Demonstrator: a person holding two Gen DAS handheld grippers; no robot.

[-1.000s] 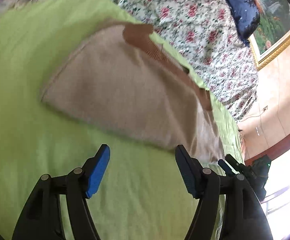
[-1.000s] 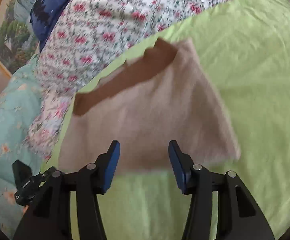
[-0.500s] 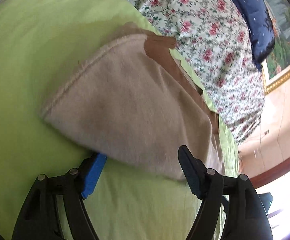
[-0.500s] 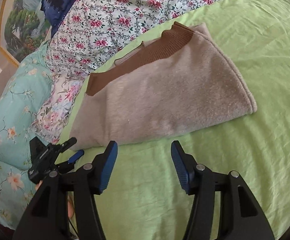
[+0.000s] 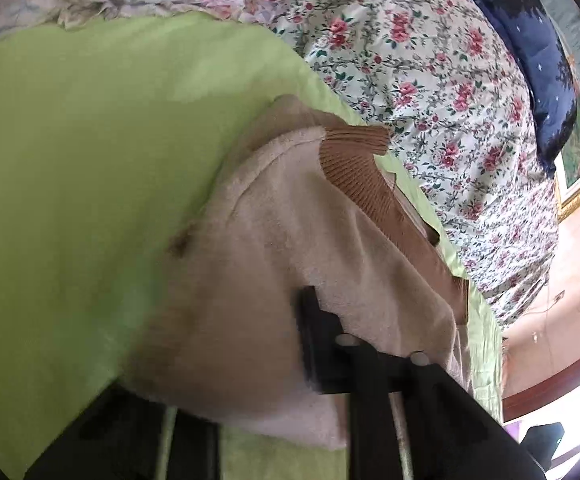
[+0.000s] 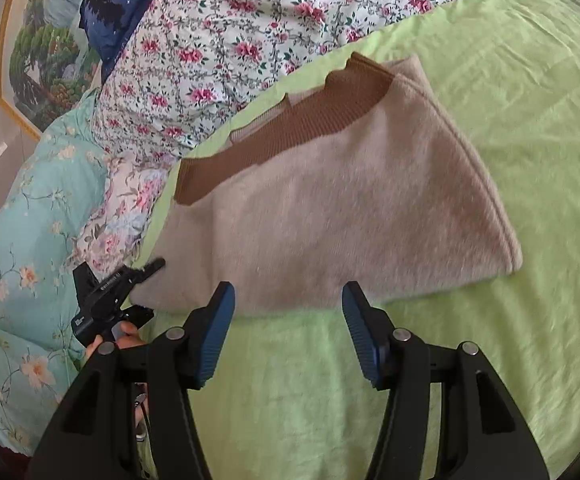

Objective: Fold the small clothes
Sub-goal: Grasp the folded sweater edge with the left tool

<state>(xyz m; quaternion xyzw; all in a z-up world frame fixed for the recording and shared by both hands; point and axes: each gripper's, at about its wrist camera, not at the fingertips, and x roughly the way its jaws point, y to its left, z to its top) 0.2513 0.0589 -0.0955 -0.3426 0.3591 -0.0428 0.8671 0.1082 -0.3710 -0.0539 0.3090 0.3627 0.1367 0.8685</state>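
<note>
A beige fleece garment (image 6: 341,208) with a brown ribbed waistband (image 6: 290,136) lies folded on the green sheet (image 6: 509,100). My right gripper (image 6: 288,340) is open and empty, just in front of the garment's near edge. My left gripper (image 6: 130,292) sits at the garment's left corner in the right wrist view. In the left wrist view the garment (image 5: 290,264) covers the left finger; only the right finger (image 5: 309,340) shows, pressed into the cloth. The image is blurred and the jaw gap is hidden.
A floral quilt (image 6: 250,32) and a dark blue pillow (image 6: 122,12) lie behind the garment. A teal floral cover (image 6: 30,240) lies to the left. A framed painting (image 6: 30,48) hangs on the wall.
My left gripper has pushed forward into the garment's corner, and the cloth now covers its left finger. My right gripper has moved closer to the near edge, still open.
</note>
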